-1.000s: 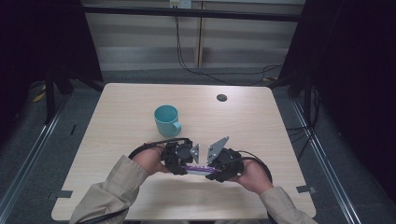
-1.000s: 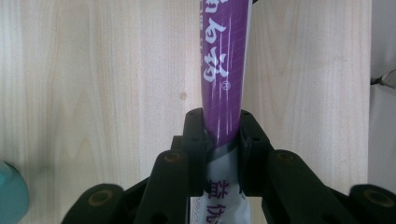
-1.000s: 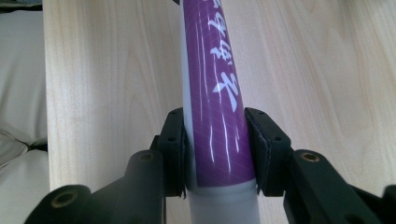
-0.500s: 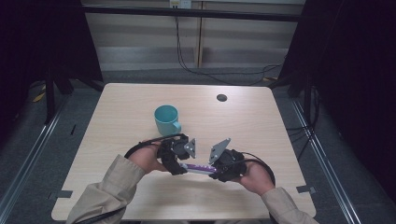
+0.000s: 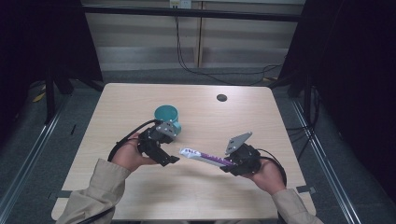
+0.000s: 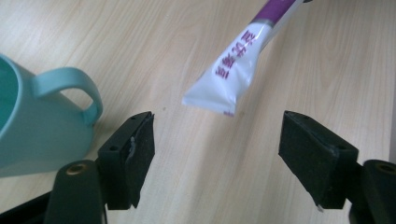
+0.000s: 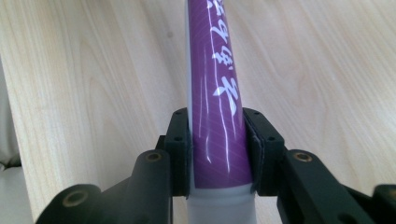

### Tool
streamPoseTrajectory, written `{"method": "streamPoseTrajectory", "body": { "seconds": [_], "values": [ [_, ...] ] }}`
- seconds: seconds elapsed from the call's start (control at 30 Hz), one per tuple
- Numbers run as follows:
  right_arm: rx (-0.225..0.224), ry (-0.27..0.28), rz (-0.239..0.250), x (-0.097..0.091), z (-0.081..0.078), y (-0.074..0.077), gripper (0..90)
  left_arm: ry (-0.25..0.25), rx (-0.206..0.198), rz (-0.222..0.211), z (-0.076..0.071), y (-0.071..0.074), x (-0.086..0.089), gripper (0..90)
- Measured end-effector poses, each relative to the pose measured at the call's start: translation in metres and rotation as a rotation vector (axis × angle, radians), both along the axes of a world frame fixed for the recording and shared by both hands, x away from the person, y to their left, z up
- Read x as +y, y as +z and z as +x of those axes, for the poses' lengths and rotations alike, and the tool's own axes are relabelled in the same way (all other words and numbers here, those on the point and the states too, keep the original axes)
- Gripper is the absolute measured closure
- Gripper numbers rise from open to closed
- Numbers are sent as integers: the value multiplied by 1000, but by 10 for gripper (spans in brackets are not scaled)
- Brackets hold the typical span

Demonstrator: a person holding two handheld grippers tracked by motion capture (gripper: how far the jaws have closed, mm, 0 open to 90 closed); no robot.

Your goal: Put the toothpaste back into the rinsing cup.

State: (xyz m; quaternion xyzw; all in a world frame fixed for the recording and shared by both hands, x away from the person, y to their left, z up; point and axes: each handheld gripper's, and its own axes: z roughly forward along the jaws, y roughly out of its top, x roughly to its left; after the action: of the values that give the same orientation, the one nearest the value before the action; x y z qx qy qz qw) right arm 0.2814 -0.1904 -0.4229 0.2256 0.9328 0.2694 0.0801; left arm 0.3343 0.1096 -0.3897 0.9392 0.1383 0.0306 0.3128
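Lower middle of the high view, the purple sachet hangs over the worktop, clamped at one end by the right gripper, jaws tight on it. The left gripper has just been opening its jaws, which now stand wide with nothing between them (the white end sits just beyond). The teal mug waits close behind, looking empty, so I'd guess pouring is still to come. Whether the sachet's tip is torn yet, hard to tell.
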Motion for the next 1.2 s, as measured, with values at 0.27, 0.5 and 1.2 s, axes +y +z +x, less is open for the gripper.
{"method": "streamPoseTrajectory", "body": {
  "seconds": [0.27,0.5,1.2],
  "values": [
    [-27,-69,90,-9,0,7,658,71,70,-135,-2,-23,9,261],
    [-35,-141,192,-14,1,10,658,137,130,-271,-3,-40,11,255],
    [-66,-195,349,-5,1,9,662,252,215,-641,-5,-58,-9,285]
  ]
}}
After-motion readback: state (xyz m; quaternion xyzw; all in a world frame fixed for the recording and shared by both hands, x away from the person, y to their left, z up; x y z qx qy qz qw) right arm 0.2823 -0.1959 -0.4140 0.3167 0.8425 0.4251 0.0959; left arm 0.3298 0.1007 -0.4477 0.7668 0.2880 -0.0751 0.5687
